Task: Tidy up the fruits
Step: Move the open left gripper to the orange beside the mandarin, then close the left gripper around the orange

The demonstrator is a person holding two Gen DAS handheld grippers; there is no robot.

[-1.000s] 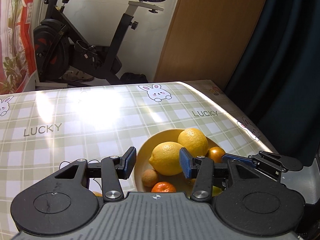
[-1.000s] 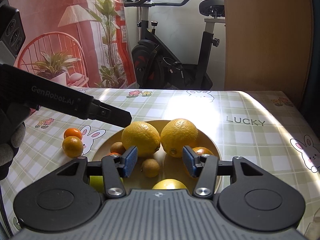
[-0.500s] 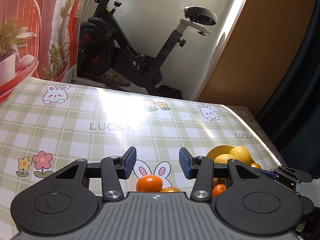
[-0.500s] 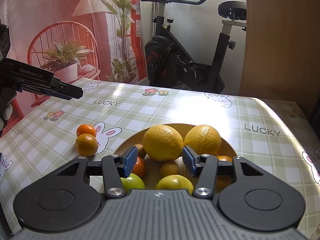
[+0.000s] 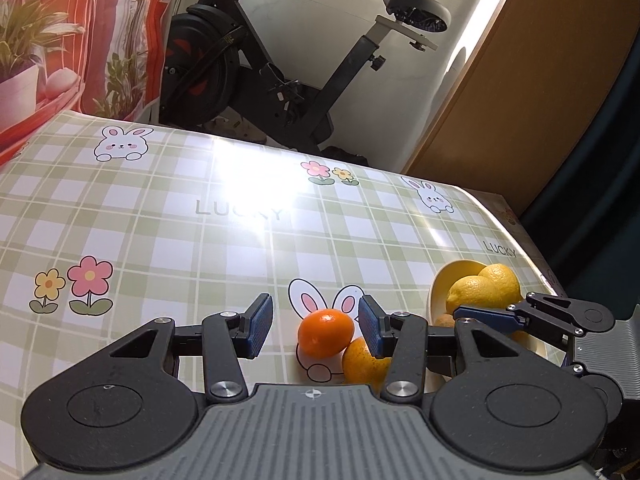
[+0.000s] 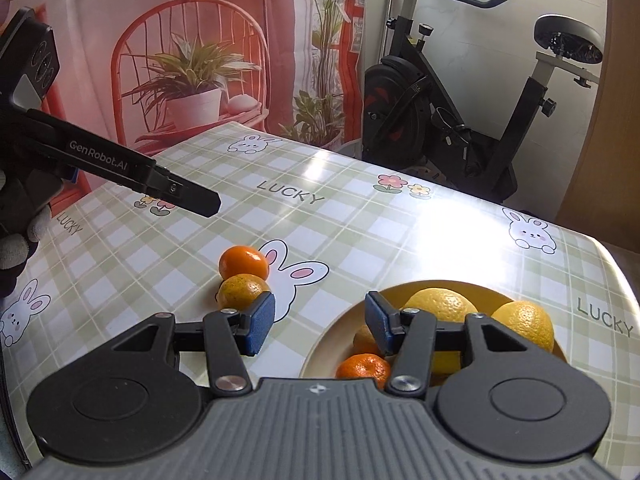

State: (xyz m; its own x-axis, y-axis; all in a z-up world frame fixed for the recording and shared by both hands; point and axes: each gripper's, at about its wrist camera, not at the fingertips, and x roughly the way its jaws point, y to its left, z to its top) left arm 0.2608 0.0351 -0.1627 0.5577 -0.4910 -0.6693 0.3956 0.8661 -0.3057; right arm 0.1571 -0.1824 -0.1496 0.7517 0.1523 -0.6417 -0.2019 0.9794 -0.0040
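Two small tangerines lie touching on the checked tablecloth, a deep orange one and a yellower one. My left gripper is open and hovers over them; the orange one shows between its pads, untouched. From the right wrist view the left gripper hangs above and left of the pair. A yellow plate holds two big yellow citrus fruits and a small tangerine. My right gripper is open and empty at the plate's left rim.
A gloved hand holds the left gripper. An exercise bike stands behind the table's far edge, next to a wooden panel. A red backdrop with plants hangs at the left. The tablecloth's rounded right edge is near the plate.
My left gripper has swung left from over the plate to over the two loose tangerines. The right gripper has shifted left, so the plate now sits under its right finger. Both jaws kept their width.
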